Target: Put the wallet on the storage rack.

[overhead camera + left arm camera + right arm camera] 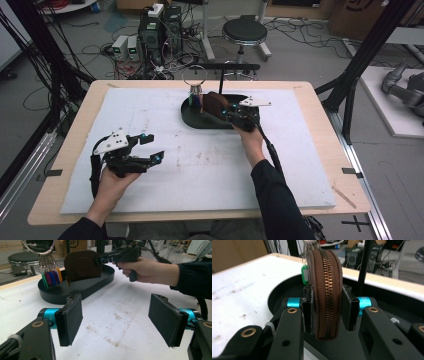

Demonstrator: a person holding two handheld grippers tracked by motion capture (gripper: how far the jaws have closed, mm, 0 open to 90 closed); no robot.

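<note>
A brown zippered pouch (326,290) stands on edge over the black oval tray (200,120), and my right gripper (326,308) is shut on it, one pad on each flat side. In the high view the pouch (214,103) sits at the tray's middle with the right gripper (231,116) at its near side. From the left gripper view the pouch (81,265) appears upright in the tray (75,288). A key ring with coloured tags (51,277) hangs at the tray's far end. My left gripper (150,149) is open above the white mat, holding nothing.
A thin black post (221,80) rises behind the tray, carrying the metal ring (194,75). A white mat (165,165) covers most of the wooden table (80,115). Beyond the far edge stand a stool (244,32) and electronics with cables.
</note>
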